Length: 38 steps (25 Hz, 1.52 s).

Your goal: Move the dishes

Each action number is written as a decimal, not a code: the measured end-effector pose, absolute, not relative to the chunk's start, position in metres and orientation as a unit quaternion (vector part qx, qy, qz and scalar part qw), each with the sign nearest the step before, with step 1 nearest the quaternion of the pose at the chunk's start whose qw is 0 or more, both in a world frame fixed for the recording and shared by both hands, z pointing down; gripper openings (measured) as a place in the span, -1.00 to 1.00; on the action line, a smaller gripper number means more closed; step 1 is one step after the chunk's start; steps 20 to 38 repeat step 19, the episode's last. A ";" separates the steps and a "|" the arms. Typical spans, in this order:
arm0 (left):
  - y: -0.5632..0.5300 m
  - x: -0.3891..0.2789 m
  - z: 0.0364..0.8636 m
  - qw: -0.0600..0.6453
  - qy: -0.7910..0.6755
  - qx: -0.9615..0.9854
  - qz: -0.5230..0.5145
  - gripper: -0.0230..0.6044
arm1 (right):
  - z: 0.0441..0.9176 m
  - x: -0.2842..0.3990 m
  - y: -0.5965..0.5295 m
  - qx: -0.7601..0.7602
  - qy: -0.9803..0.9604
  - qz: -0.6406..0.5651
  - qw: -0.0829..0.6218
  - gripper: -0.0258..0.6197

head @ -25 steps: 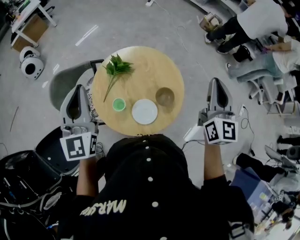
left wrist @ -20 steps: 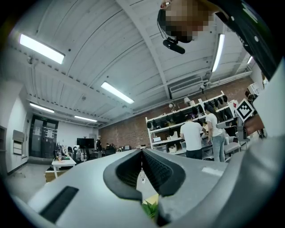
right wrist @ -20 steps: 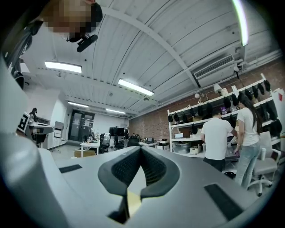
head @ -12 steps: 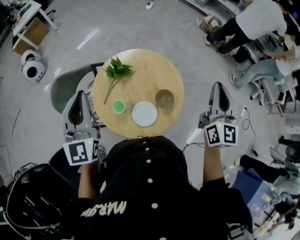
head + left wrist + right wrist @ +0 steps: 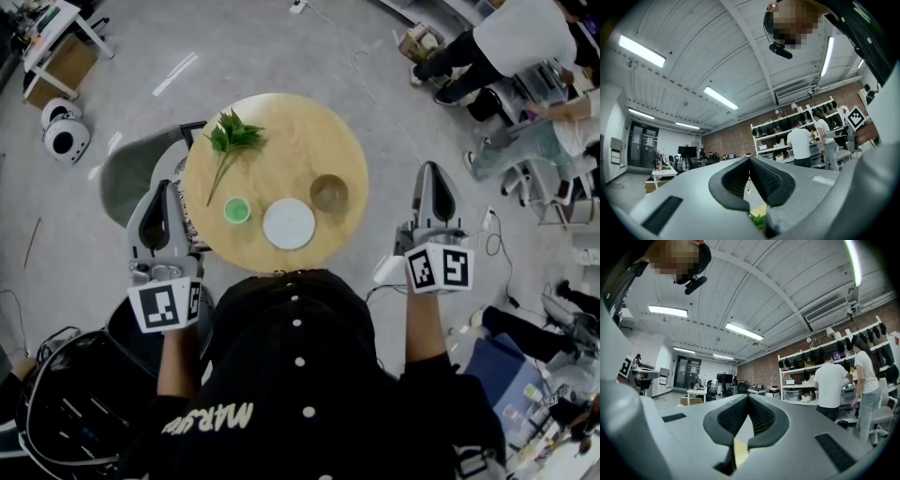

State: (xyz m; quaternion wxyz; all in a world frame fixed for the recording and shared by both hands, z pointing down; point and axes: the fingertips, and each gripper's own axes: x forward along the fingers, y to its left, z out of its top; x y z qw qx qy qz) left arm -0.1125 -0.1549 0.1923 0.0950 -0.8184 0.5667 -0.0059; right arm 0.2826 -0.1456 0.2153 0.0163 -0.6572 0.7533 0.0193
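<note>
Dishes first: the white plate (image 5: 289, 223), the little green cup (image 5: 237, 210) just left of it and the brown bowl (image 5: 329, 193) up to its right all sit on the near half of the round wooden table (image 5: 300, 141), none of them touching. A leafy green sprig (image 5: 231, 138) lies toward the far left edge. Only your head view shows any of that.

Your left gripper (image 5: 161, 187) hangs right by the table's left edge, near a grey chair (image 5: 127, 169). Your right gripper (image 5: 432, 171) is off to the right, clear of the table.

Both gripper views look out across the room instead: shelving (image 5: 806, 373) on a brick wall, with a person in a white shirt (image 5: 830, 385) standing at it. What they do show well is the jaws. Tips are pressed together on both, with nothing pinched.

Low in the left gripper view a bit of green peeks through under the jaws, probably the sprig.
</note>
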 end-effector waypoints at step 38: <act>-0.157 -0.115 0.197 0.094 0.568 -0.817 -0.006 -0.92 | 0.225 0.264 -0.155 -0.638 0.770 0.021 0.000 -0.93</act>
